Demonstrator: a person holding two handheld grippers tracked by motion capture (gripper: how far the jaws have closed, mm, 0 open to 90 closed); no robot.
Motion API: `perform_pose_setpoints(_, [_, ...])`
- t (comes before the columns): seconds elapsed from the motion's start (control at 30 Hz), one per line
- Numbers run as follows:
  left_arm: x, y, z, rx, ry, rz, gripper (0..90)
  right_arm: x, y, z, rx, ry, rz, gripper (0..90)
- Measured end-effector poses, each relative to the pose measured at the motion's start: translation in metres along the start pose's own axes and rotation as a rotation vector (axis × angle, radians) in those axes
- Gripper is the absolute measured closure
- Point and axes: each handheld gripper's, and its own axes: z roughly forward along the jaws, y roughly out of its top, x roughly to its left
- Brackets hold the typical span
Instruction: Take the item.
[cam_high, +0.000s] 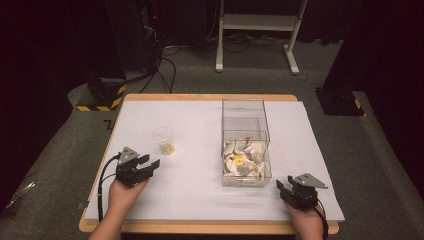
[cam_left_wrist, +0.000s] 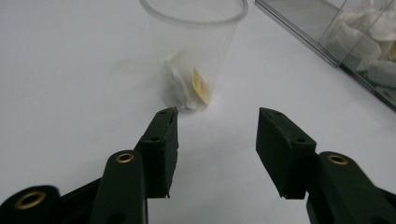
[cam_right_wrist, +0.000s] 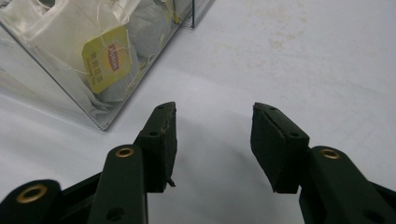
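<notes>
While both hands rested at the near edge of the table (cam_high: 150, 107), the left gripper (cam_high: 148, 163) lay low over the white sheet with its jaws apart and nothing between them. In the left gripper view its matte black pads (cam_left_wrist: 163, 149) looked blocky and slightly chipped at the tips, and they pointed toward the clear plastic cup (cam_left_wrist: 194, 51) just ahead, probably so that the cup stayed within easy reach. The right gripper (cam_high: 281, 187) sat at the near right, jaws likewise spread and empty, just beside the near corner of the clear box (cam_high: 246, 142); that placement seemed to keep it ready beside the supply.

Farther in, the cup stood upright on the sheet, thin-walled and tapering toward its base, apart from the left jaws. One tea bag (cam_left_wrist: 180, 84) lay crumpled at its bottom, soft white paper with a small yellow tag (cam_left_wrist: 201, 86) pressed against the wall. The work appeared to be moving bags from box to cup, with one already delivered.

To the right, well apart from the cup, the box rose as a tall rectangular container with hard, glossy, see-through walls. Its near compartment held a loose heap of tea bags (cam_high: 245, 160), limp and wrinkled, threads tangled, one yellow Lipton tag (cam_right_wrist: 106, 58) flat against the wall. The far compartment looked empty.
</notes>
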Motion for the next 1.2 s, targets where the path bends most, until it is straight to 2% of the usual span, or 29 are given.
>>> perform_pose_setpoints(0.07, [0.0,-0.003,-0.001,0.011,-0.005,-0.003,48.3,0.0,0.0,0.0,0.0,0.0,0.0,51.0])
perform_pose_setpoints(0.1, [0.0,-0.009,-0.004,0.03,0.006,0.009,47.1,0.0,0.0,0.0,0.001,0.001,0.001,50.9])
perform_pose_setpoints(0.27, [0.002,-0.019,-0.011,0.045,0.008,0.012,44.5,0.0,0.0,0.0,0.0,-0.001,0.0,50.7])
perform_pose_setpoints(0.43, [0.001,-0.03,-0.017,0.068,0.037,0.037,40.3,0.002,0.0,0.0,0.004,-0.008,-0.019,49.0])
perform_pose_setpoints(0.5, [0.001,-0.036,-0.017,0.078,0.063,0.047,40.0,0.005,0.0,0.0,0.005,-0.007,-0.041,48.4])
perform_pose_setpoints(0.53, [0.0,-0.044,-0.016,0.077,0.095,0.061,38.9,0.005,0.0,0.0,0.003,-0.008,-0.044,47.8])
perform_pose_setpoints(0.57, [0.0,-0.044,-0.016,0.077,0.095,0.061,38.1,0.005,0.0,0.0,-0.001,-0.015,-0.05,47.1])
perform_pose_setpoints(0.6, [-0.001,-0.054,-0.014,0.097,0.099,0.049,37.4,0.006,0.0,-0.001,-0.005,-0.024,-0.055,46.0])
perform_pose_setpoints(0.63, [-0.001,-0.054,-0.014,0.097,0.099,0.049,36.9,0.006,0.0,-0.001,-0.005,-0.024,-0.055,46.0])
perform_pose_setpoints(0.67, [-0.002,-0.054,-0.014,0.115,0.113,0.072,35.9,0.007,0.0,0.0,-0.003,-0.022,-0.063,44.8])
perform_pose_setpoints(0.7, [-0.002,-0.054,-0.014,0.115,0.113,0.072,35.5,0.007,0.0,0.0,-0.003,-0.022,-0.063,44.8])
perform_pose_setpoints(0.73, [-0.004,-0.054,-0.014,0.11,0.168,0.107,34.8,0.006,0.001,0.0,-0.004,-0.019,-0.065,43.7])
perform_pose_setpoints(0.8, [0.001,-0.055,-0.012,0.124,0.147,0.076,33.2,0.006,0.001,-0.001,-0.013,-0.016,-0.06,41.6])
perform_pose_setpoints(0.83, [0.001,-0.055,-0.012,0.124,0.147,0.076,32.9,0.006,0.001,-0.001,-0.013,-0.016,-0.06,41.6])
perform_pose_setpoints(0.87, [0.005,-0.055,-0.012,0.126,0.124,0.045,31.7,0.005,0.001,-0.004,-0.027,0.003,-0.049,37.5])
perform_pose_setpoints(1.0, [0.004,-0.056,-0.012,0.12,0.125,0.042,30.8,0.009,0.002,-0.008,-0.042,0.039,-0.03,26.9])
perform_pose_setpoints(1.1, [0.005,-0.056,-0.012,0.118,0.125,0.042,30.6,0.016,0.003,-0.012,-0.065,0.062,-0.043,20.9])
perform_pose_setpoints(1.2, [0.004,-0.056,-0.012,0.118,0.124,0.039,30.4,0.022,0.004,-0.015,-0.085,0.083,-0.035,16.3])
